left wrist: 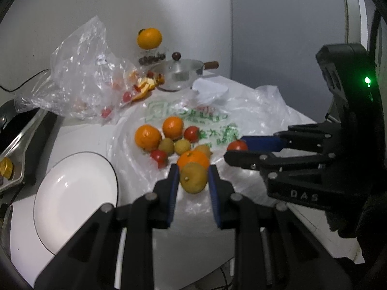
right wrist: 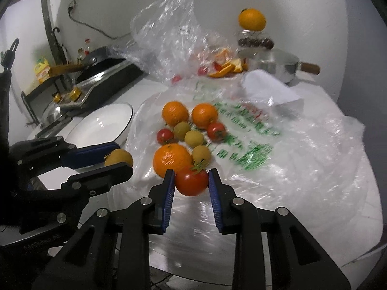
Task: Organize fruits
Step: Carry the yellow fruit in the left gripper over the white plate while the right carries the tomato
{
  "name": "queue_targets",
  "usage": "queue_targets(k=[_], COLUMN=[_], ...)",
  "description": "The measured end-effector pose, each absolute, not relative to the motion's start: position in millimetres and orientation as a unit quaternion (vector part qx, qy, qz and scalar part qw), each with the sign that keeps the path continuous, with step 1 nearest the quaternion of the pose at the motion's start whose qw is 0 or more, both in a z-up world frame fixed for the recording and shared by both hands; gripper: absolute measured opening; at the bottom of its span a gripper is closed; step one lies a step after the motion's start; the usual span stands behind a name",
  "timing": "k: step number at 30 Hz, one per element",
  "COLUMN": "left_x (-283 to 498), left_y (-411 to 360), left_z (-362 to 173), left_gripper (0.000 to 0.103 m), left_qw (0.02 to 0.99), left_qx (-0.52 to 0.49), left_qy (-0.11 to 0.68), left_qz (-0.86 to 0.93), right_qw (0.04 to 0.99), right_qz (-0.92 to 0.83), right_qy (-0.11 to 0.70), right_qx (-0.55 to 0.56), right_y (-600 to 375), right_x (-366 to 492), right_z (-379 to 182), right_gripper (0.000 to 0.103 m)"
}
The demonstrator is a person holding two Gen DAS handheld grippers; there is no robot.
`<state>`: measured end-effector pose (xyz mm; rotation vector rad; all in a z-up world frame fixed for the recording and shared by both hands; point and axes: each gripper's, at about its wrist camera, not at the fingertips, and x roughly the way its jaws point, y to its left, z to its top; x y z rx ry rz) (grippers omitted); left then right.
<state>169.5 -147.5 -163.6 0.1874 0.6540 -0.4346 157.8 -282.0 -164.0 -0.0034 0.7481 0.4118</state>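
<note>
My left gripper is shut on a yellow-green fruit, held above the plastic bag; it also shows in the right wrist view. My right gripper is shut on a red tomato, seen in the left wrist view too. A pile of oranges, small yellow-green fruits and tomatoes lies on the printed plastic bag. A white plate with a dark rim sits empty at the left.
A crumpled clear bag with orange peel lies behind the pile. A lidded steel pot with a wooden handle stands at the back, beside a jar topped by an orange. A stove with a pan is at the left.
</note>
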Motion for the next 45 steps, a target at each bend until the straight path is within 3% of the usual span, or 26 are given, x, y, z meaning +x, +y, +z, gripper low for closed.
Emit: queue_targets(k=[24, 45], left_x=[150, 141], left_y=[-74, 13], left_z=[-119, -130], left_gripper=[0.025, 0.025], left_qw=[0.951, 0.959], left_qx=[0.046, -0.004], left_qy=[0.257, 0.259], left_qz=[-0.167, -0.118], right_qw=[0.944, 0.935], right_qz=[0.168, 0.211], right_qy=[0.28, 0.273], right_qx=[-0.037, -0.081], right_y=[-262, -173], right_x=[141, 140], right_z=[-100, -91], right_gripper=[0.03, 0.03])
